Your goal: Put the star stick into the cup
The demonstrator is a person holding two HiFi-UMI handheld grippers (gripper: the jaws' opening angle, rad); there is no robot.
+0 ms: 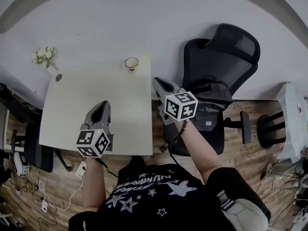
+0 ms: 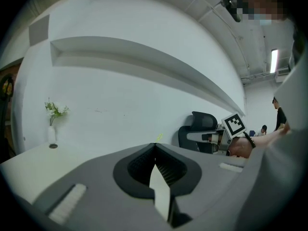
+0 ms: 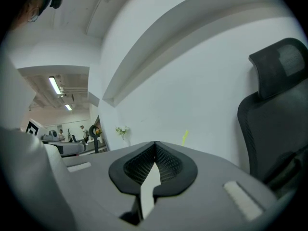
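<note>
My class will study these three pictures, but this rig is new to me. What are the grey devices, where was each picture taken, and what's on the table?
A person holds a two-jaw gripper in each hand. The head view looks down from the person's head: the left gripper is over the table, the right gripper just past its right edge. The other two pictures look along each gripper's jaws; both are shut and empty. At the table's far edge stand a cup, a small yellow stick beside it, and a flower vase.
</note>
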